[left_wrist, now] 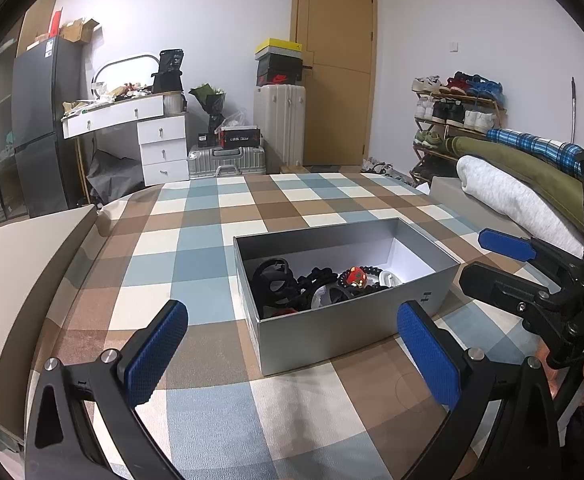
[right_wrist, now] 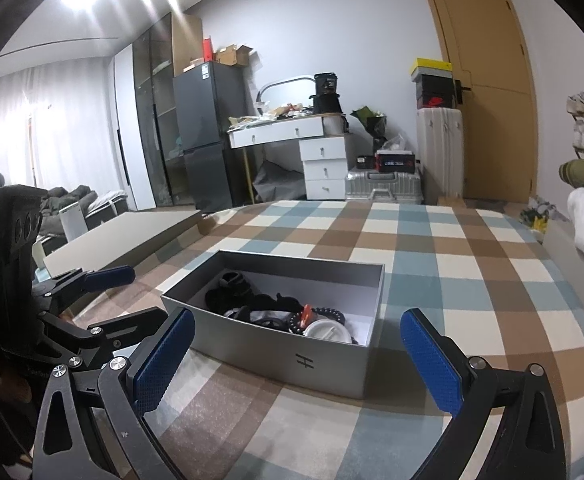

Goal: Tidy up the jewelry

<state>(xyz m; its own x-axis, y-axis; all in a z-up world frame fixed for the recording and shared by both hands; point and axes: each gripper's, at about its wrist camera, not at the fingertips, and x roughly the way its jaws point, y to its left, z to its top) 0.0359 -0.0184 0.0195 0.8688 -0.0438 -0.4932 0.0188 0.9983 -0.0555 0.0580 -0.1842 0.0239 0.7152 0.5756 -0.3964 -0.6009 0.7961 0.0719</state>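
Light: even, moderately bright indoor light | Glare: blown-out white flare with streaks at upper left of the right wrist view, washing out the pale sheer curtains (right_wrist: 32,120) | Shadows: soft, faint | Distortion: strong fisheye bending, black vignette at corners | Focus: centre sharp, edges slightly soft.

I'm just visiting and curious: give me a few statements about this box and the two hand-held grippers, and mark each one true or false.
1. The grey box has its lid on. False: it is open on top.
2. Jewelry pieces lie inside the box. True.
3. The left hand-held gripper is shut on a bracelet. False: it is open and holds nothing.
4. The right hand-held gripper is open. True.
5. The box sits on a checked cloth. True.
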